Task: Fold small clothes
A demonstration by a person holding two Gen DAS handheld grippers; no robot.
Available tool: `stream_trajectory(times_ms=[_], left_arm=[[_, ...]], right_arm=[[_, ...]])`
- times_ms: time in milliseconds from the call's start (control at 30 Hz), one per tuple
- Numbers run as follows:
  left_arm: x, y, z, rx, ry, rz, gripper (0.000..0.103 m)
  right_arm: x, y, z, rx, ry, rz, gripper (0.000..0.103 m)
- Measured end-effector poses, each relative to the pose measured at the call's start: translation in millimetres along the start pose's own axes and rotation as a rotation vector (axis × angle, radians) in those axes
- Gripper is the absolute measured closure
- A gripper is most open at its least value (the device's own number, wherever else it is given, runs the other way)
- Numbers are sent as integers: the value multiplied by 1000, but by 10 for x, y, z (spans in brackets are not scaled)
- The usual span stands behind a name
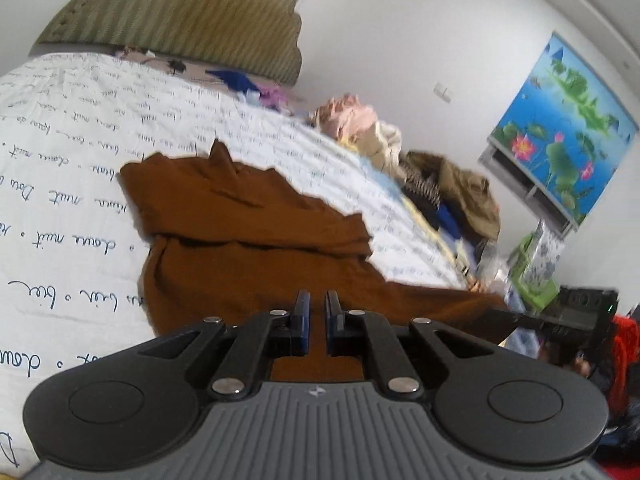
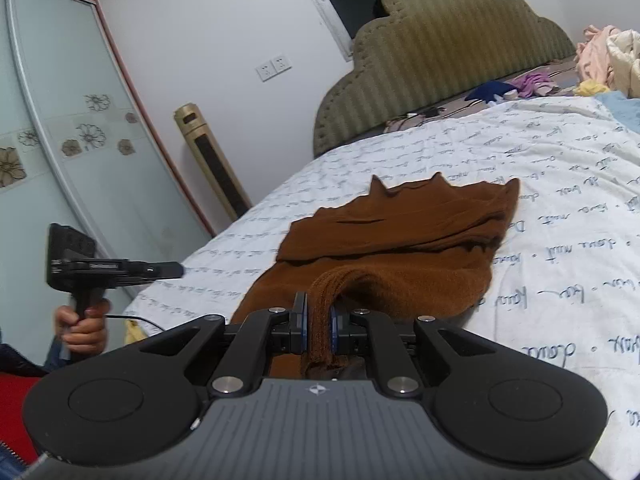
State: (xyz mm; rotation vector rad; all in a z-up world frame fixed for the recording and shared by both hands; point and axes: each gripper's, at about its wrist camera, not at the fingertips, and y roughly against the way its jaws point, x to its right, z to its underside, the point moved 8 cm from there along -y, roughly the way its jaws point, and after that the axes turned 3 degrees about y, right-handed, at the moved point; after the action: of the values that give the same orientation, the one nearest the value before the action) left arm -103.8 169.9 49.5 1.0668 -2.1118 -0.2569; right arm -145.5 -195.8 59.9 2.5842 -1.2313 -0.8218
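A brown garment [image 1: 248,224] lies partly folded on the white bed cover with handwriting print [image 1: 60,200]. My left gripper [image 1: 317,304] sits at the garment's near edge with its jaws nearly closed and a narrow gap between them; whether cloth is pinched there is unclear. In the right wrist view the garment [image 2: 400,236] lies ahead, and my right gripper [image 2: 318,308] is shut on a bunched edge of it, lifted off the bed. The left gripper [image 2: 176,269] shows at the left of that view, held in a hand.
A pile of loose clothes [image 1: 400,148] lies along the far side of the bed. A green padded headboard [image 2: 440,52] stands at the bed's head. A wardrobe [image 2: 60,140] and a gold tower fan [image 2: 212,160] stand beside the bed.
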Motion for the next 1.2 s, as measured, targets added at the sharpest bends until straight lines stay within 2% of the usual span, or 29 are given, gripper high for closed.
stream_trajectory(times_ms=[67,100,167,200,233,300,367,433,500,600,700,733,800,933,1200], left_arm=[[-93,-90,68,-29,10,-59,95],[-148,-146,120,-53,14,-82,91],[-325,-230,270,-118,63,-128,68],[-397,-254,352,-137,83,-155,41],[-460,-270,428,-135,97,-177,24],[-520,-276,560,-133,122,-187,22],[-540,-322,692,-211,135,-185,22],[-515,-314,788,-255,134,-178,22],[-472,-276,868,-271,134,-139,21],[-409,-315,976,-305,214,-28,21],[-349,-427,1005,-302,236,25,25],[-335,-445,1004,-298,248,38,55],[-312,-508,1014,-329,266,58,96],[-244,-425,951,-284,216,34,97],[-19,241,410,-55,162,147,98]], right_arm=[[45,-5,7,0,-19,9,88],[82,-6,15,1,-33,19,88],[174,-36,44,0,-66,36,88],[216,-51,61,-3,-76,49,88],[252,-83,80,-7,-82,63,88],[305,-105,109,-6,-102,69,88],[341,-127,108,2,-119,79,88],[372,-139,94,9,-131,85,88],[399,-153,95,12,-138,88,88],[426,-194,110,12,-149,85,88],[424,-236,127,10,-161,78,88],[420,-247,125,9,-162,76,88],[409,-253,113,10,-157,76,88],[358,-182,65,23,-133,79,88],[294,136,6,60,-104,78,88]])
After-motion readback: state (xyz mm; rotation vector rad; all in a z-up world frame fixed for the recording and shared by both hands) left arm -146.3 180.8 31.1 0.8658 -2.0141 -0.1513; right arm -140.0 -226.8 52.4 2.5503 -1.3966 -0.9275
